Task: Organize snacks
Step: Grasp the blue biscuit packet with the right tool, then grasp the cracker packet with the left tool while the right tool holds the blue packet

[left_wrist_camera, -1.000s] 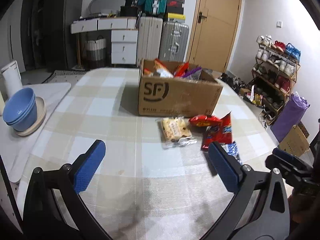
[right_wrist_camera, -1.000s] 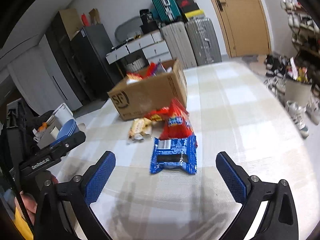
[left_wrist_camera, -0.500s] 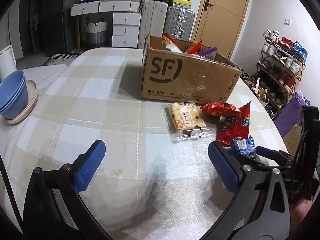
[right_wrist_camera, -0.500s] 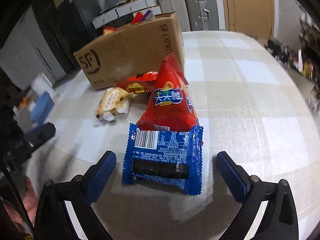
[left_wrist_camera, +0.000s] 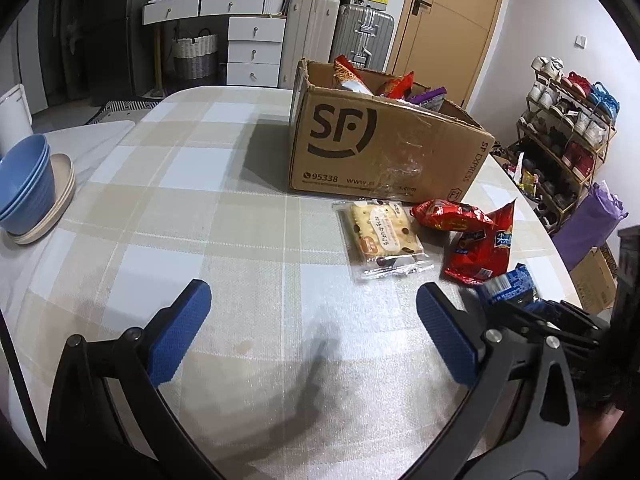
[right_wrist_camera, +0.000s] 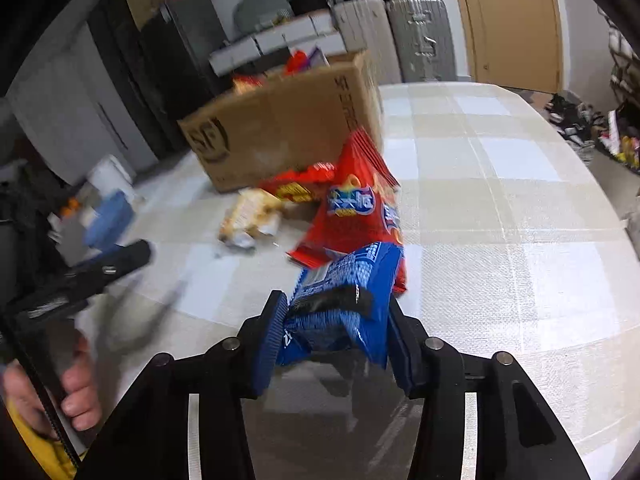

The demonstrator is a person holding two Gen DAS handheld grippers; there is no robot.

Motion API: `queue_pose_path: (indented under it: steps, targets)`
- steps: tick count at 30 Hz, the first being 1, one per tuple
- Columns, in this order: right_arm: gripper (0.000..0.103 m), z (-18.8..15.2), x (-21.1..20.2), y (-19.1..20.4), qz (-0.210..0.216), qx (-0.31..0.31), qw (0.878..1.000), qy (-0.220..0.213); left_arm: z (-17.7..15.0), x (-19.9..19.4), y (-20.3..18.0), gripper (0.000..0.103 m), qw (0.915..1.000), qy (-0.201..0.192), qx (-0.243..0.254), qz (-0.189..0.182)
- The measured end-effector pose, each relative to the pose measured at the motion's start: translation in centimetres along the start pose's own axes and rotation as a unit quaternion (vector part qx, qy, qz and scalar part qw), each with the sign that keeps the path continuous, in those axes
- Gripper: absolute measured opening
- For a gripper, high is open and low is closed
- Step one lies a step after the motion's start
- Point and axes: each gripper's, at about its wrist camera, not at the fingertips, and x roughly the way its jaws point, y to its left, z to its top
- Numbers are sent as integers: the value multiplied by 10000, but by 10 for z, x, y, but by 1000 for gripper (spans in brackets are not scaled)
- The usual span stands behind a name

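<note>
My right gripper [right_wrist_camera: 336, 305] is closing its jaws, and the blue pads press into the crumpled blue snack packet [right_wrist_camera: 340, 320] between them, at the table's near right. Just beyond the packet lies a red chip bag [right_wrist_camera: 352, 208]. Past that are a small red packet [right_wrist_camera: 296, 184] and a clear-wrapped cracker packet [left_wrist_camera: 382, 232]. All lie in front of the brown SF cardboard box [left_wrist_camera: 380, 148], which holds several snacks. My left gripper [left_wrist_camera: 312, 296] hangs open above the checked tablecloth [left_wrist_camera: 224, 240], left of the snacks, with nothing between its fingers.
Stacked blue bowls [left_wrist_camera: 24, 176] on plates stand on a white side table at far left. A shoe rack [left_wrist_camera: 568, 132] and a purple bag [left_wrist_camera: 592, 220] stand off the table's right edge. Suitcases, drawers and a door line the back wall.
My right gripper moved forward over the blue packet and closed its jaws on it, crumpling it. My left gripper sank nearer the table, then held still, open.
</note>
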Motion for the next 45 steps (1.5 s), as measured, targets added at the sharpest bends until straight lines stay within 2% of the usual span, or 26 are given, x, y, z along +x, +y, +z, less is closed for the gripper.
queue_pose_path:
  steps: [8,11,14,21,26,28,29,34,45]
  targets:
    - [47,-4,-20,-21,1087,513,9910,-597,25,24,-15,103,9998,177,136,-1]
    - [47,-5,-23,-32,1321,815,9854,-701,34,38,-24,103,9994,305,162,-75]
    - [47,-6,-29,-37,1505,943,9805,-842,43,56,-30,103,9987,470,158,-103]
    - [47,-5,-35,-33,1752,820,9761,-991,52,105,-53,102,9949,972,250,132]
    - [47,-6,-37,-34,1842,849,9737,-1035,55,122,-63,102,9945,942,308,339]
    - [47,-7,-38,-34,1861,831,9734,-1047,55,124,-67,89,9936,904,432,529]
    - [47,-7,-38,-34,1854,840,9734,-1047,56,124,-70,86,9935,855,518,549]
    - [47,-7,-37,-38,1920,937,9712,-1052,60,114,-68,56,9943,799,561,437]
    - [47,-8,-42,-38,1917,892,9702,-1183,60,80,-54,56,9952,775,593,77]
